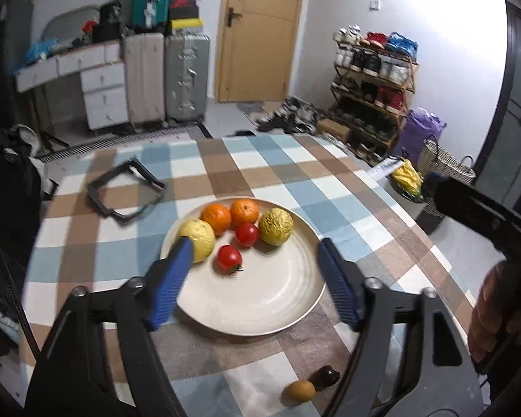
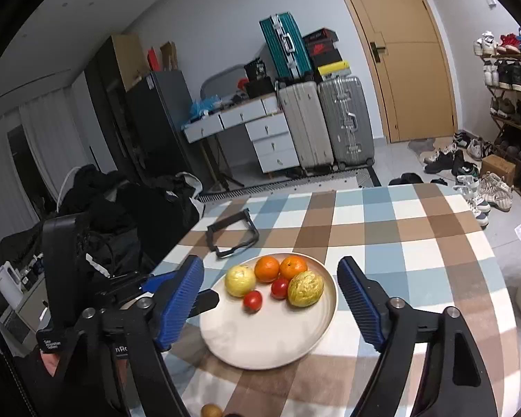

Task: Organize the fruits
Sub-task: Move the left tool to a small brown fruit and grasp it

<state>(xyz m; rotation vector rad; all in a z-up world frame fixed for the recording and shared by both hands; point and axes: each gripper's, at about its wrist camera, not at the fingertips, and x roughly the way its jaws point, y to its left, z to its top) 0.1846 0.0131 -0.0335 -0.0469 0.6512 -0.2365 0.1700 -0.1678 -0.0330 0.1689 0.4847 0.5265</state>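
A cream plate [image 1: 281,299] sits on the checked surface [image 1: 347,187] and carries six fruits bunched at its far side: two oranges [image 1: 230,215], two yellow-green rough-skinned fruits [image 1: 276,226] and two tomatoes [image 1: 230,258]. The near half of the plate is bare. Two pieces remain off the plate at the near edge of the surface: a small brown round fruit [image 1: 298,391] and, just beside it, a dark glossy one [image 1: 326,377].

The left claw [image 1: 253,278] hangs above the plate with its blue pads spread wide and nothing between them. The right claw [image 2: 271,299] likewise stands open and empty over the plate; neither touches any fruit.

Risks, as judged from this layout:
- The round fruits lie loose on a shallow plate. A pad that brushes the cluster on the way past may send a tomato rolling across the bare half or over the rim.
- The two leftover pieces sit near the surface's near edge, under the claws and barely in view. A blind reach could nudge one off the edge.
- The brown and dark pieces nearly touch. Closing on one may push the other away.
- Both claws work the same small area, and the left one shows close in the right wrist view, so a collision seems possible.
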